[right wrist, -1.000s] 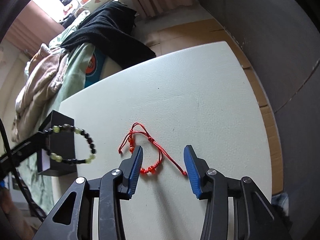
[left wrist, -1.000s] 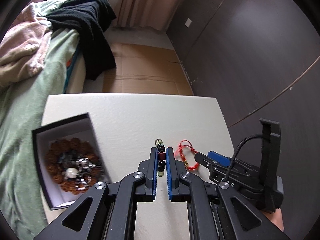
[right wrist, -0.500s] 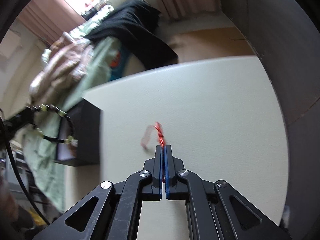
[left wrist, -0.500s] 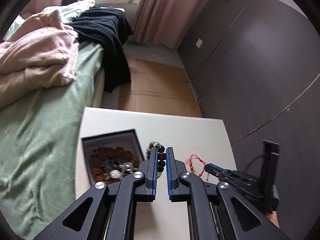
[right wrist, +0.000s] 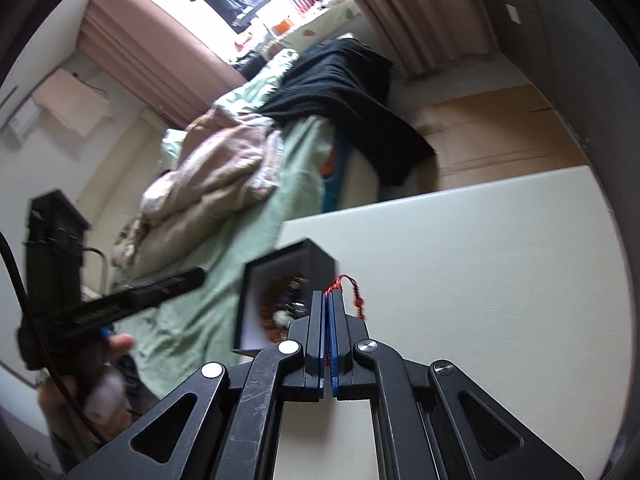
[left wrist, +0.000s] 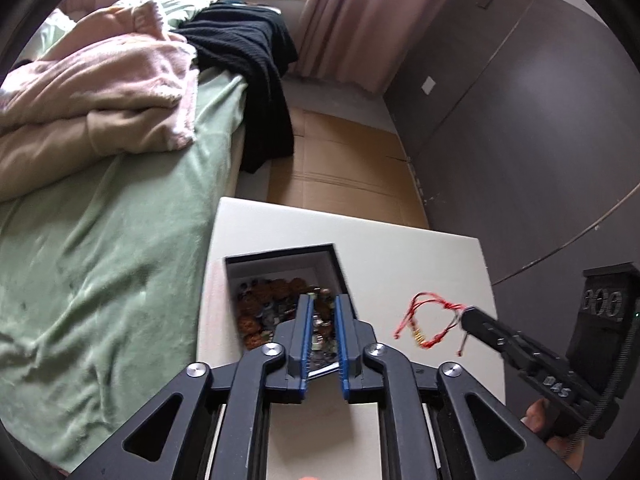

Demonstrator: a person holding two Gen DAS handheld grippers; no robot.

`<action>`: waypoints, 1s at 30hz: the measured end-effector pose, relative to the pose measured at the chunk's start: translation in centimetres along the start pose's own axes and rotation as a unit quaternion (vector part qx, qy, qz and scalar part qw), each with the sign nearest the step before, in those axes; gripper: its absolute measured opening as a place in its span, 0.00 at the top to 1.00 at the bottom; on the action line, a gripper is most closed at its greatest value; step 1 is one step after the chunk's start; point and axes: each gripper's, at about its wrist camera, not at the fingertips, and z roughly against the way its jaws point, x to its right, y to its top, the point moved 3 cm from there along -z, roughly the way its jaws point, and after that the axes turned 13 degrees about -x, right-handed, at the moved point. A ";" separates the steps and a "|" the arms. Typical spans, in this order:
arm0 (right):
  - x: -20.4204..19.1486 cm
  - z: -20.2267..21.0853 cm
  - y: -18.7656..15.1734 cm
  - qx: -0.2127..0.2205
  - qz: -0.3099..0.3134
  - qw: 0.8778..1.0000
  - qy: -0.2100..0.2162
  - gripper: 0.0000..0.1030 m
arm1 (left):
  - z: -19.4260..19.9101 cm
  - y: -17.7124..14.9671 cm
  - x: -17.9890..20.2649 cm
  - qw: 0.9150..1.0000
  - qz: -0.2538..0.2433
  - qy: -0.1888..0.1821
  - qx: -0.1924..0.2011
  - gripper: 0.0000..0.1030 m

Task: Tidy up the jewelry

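A black jewelry box with a white lining stands on the white table and holds several beaded bracelets. My left gripper hovers over the box with its jaws a little apart and nothing between them. My right gripper is shut on a red cord bracelet and holds it in the air to the right of the box. The bracelet hangs from the right gripper's tip in the left wrist view.
A bed with a green sheet, a pink blanket and a black garment lies left of the table. Cardboard covers the floor behind it. A dark wall stands to the right.
My left gripper moved left over the box and opened a little; the bead bracelet it held is no longer between its jaws. My right gripper closed on the red cord bracelet and lifted it off the table.
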 end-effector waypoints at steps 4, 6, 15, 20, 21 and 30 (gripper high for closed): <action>-1.9 -0.2 0.3 0.009 0.012 0.999 0.031 0.97 | 0.8 -0.2 -1.3 1.000 0.013 0.002 0.013 0.47; -2.8 -0.5 0.5 0.010 0.016 0.999 0.042 0.97 | 1.2 -0.2 -1.8 1.000 0.018 0.008 0.019 0.47; -5.9 -3.4 0.8 -0.020 0.035 0.997 0.070 0.94 | 2.1 -0.6 -4.0 0.999 0.036 0.015 0.022 0.47; -5.0 -3.8 0.2 -0.028 0.015 0.999 0.031 0.33 | 2.2 -1.3 -4.4 0.999 0.040 0.015 0.029 0.42; -4.7 -3.5 0.1 -0.029 0.009 0.999 0.031 0.33 | 2.2 -1.4 -4.5 0.999 0.042 0.015 0.029 0.37; -2.5 0.5 -1.8 0.000 -0.018 1.000 -0.026 0.30 | 2.9 -3.9 -3.0 0.997 0.023 0.027 0.068 0.14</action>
